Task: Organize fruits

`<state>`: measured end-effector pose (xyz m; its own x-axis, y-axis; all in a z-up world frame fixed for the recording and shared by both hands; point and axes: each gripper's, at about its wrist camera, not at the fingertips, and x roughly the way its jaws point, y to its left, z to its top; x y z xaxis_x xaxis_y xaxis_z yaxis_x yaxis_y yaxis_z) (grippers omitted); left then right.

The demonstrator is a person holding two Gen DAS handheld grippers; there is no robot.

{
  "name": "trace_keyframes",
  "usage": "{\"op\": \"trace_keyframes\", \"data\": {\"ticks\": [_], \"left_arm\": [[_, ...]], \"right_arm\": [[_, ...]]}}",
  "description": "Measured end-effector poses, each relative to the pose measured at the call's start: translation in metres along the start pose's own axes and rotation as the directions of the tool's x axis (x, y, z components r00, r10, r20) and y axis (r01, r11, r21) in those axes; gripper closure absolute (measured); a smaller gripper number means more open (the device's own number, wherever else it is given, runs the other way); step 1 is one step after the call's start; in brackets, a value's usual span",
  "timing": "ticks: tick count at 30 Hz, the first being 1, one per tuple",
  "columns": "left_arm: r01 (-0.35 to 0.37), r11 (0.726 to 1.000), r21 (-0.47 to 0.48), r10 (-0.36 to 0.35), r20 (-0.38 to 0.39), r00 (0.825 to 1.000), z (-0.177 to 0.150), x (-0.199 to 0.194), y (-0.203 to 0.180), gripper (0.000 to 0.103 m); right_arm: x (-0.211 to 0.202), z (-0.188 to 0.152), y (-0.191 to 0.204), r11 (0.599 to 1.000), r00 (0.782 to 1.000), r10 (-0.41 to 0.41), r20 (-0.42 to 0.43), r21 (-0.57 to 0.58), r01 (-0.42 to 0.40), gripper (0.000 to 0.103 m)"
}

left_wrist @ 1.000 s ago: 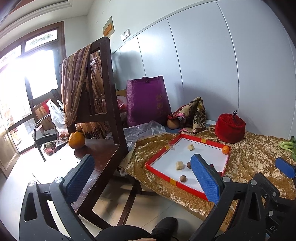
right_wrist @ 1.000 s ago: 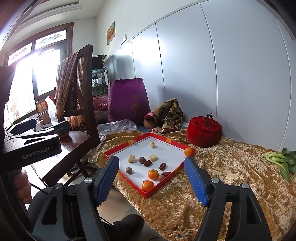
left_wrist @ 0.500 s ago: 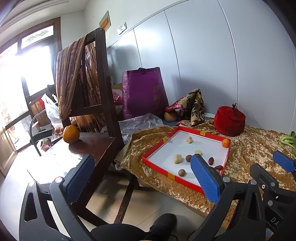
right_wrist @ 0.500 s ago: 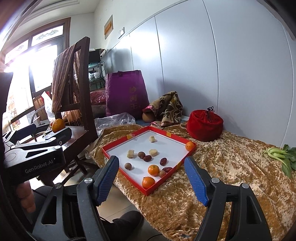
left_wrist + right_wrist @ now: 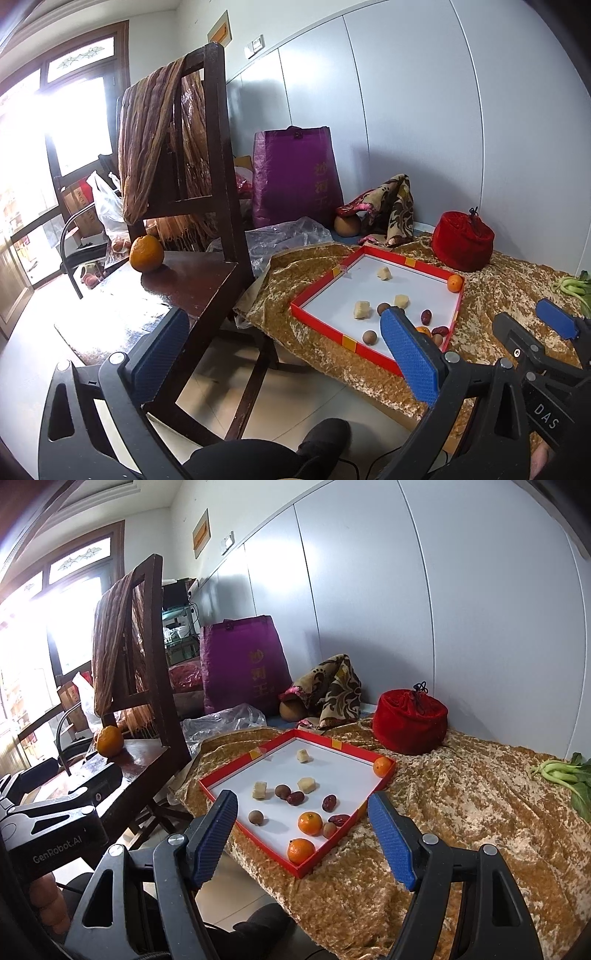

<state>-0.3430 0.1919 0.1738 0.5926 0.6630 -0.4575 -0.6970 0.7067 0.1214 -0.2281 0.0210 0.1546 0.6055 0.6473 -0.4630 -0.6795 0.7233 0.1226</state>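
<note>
"Two grippers, both mine. What are they doing?"

"My left gripper (image 5: 284, 354) is spread wide with nothing in it. My right gripper (image 5: 303, 834) is spread wide too, and has nothing in it."

"Where is the fruit?"

"Most of it sits in the red tray (image 5: 218, 794) on the gold cloth (image 5: 461, 812). I see three little oranges there. One orange (image 5: 301, 850) is at the near corner, one (image 5: 310, 822) is just behind it, and one (image 5: 382, 767) is at the far corner. Dark red dates (image 5: 295, 798) and round brown fruits (image 5: 282, 791) lie between them, with pale chunks (image 5: 259, 789) too."

"Is any fruit outside the tray?"

"Yes. A big orange (image 5: 146, 254) sits on the chair (image 5: 192, 280), well apart from the tray. Green leaves (image 5: 565, 775) lie on the cloth, far to the right. A red pouch (image 5: 410, 722) stands behind the tray."
</note>
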Motion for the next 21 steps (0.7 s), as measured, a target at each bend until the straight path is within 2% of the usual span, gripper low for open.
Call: {"op": "trace_keyframes", "data": {"ticks": [13,21], "left_arm": [[0.004,1.0,-0.004,-0.004,0.009,1.0,0.006,-0.003,-0.003,0.0],[0.027,0.999,0.02,-0.027,0.004,1.0,0.015,0.013,-0.022,0.0]], "right_arm": [[-0.006,0.002,0.01,0.999,1.0,0.015,0.002,-0.041,-0.015,0.025],[0.008,0.01,-0.001,1.0,0.999,0.01,-0.04,0.0,-0.01,0.025]]}}
